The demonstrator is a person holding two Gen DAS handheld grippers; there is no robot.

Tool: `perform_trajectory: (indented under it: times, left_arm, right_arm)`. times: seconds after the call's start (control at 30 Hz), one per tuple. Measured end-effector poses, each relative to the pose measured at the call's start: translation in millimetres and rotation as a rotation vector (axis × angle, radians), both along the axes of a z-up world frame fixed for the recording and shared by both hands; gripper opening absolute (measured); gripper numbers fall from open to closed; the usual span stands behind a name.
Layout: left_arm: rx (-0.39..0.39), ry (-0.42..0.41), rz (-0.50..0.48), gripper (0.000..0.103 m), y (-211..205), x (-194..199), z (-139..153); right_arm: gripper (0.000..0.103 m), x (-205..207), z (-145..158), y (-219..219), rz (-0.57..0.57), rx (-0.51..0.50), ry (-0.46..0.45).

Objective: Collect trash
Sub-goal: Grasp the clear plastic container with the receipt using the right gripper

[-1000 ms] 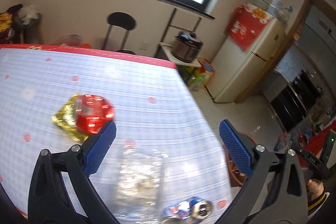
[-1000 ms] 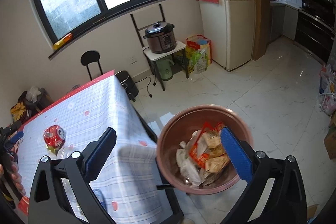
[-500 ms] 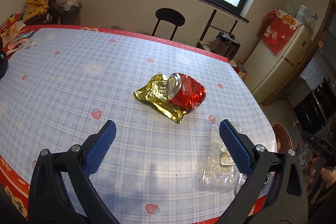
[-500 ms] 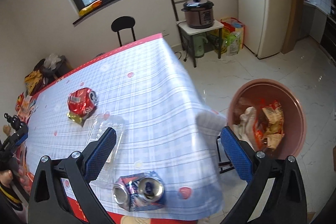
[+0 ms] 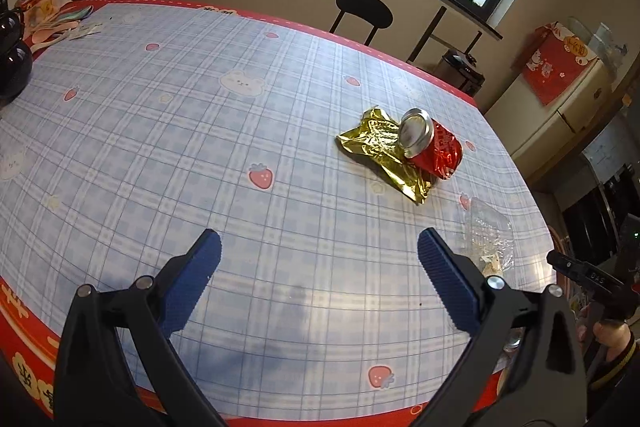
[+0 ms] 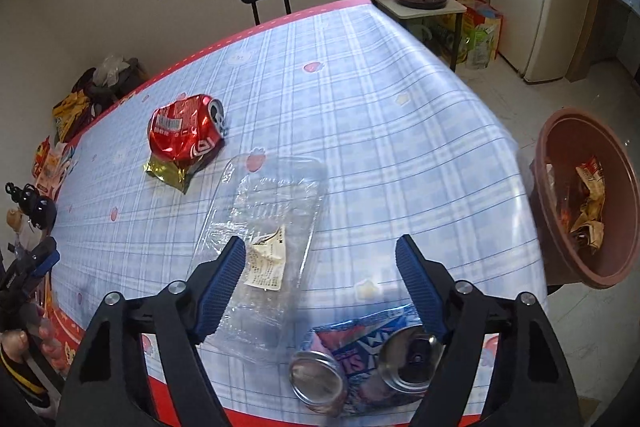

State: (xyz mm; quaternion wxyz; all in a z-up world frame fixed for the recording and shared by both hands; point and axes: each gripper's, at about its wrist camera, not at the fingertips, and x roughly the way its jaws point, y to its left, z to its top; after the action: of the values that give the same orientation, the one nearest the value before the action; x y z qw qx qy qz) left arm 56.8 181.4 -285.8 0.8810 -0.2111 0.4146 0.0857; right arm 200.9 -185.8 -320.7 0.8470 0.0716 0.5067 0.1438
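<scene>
Right gripper [image 6: 320, 255] — jaws apart and just closing somewhat, nothing pinched. Crushed blue can [image 6: 366, 359] lies below its right finger; clear plastic tray [image 6: 268, 223] beneath its left. Farther off, red can [image 6: 185, 132] on gold wrapper [image 6: 170, 173]. Left gripper [image 5: 318, 251] — spread, empty, over bare tablecloth [image 5: 180, 131].

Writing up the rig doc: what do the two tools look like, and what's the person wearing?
Both match: the left tool and right tool have matte black linkage arms with silver pivot screws and blue ribbed pads. No cables show. The cuff is dark with yellow stripes.
</scene>
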Motion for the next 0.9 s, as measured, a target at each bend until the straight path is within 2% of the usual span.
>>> perform_trajectory:
  times: [0.23, 0.4, 0.5, 0.57, 0.7, 0.8, 0.9]
  left_arm:
    - [-0.019, 0.031, -0.003, 0.097, 20.7, 0.6, -13.9]
    - [-0.031, 0.039, -0.004, 0.097, 27.4, 2.6, -19.1]
    - [-0.043, 0.042, -0.006, 0.097, 27.3, 5.2, -22.0]
    - [-0.049, 0.043, -0.009, 0.097, 25.2, 8.1, -23.2]
    - [-0.053, 0.037, -0.025, 0.097, 15.7, 15.9, -22.5]
    - [-0.055, 0.037, -0.04, 0.097, 7.5, 21.4, -22.3]
    - [-0.058, 0.038, -0.052, 0.097, -0.5, 27.5, -22.0]
  right_arm:
    - [0.053, 2.4, -31.0, 43.0, 0.03, -0.037, 0.073]
    - [0.038, 4.1, -43.2, 46.9, 0.009, -0.066, 0.109]
    - [0.034, 5.5, -45.8, 45.9, 0.006, -0.069, 0.124]
    - [0.031, 6.3, -50.3, 44.0, 0.011, -0.05, 0.149]
    - [0.018, 5.7, -59.5, 39.2, 0.01, -0.038, 0.187]
    - [0.011, 6.2, -58.9, 36.1, 0.016, -0.026, 0.182]
    - [0.009, 6.5, -52.3, 35.0, 0.038, -0.007, 0.159]
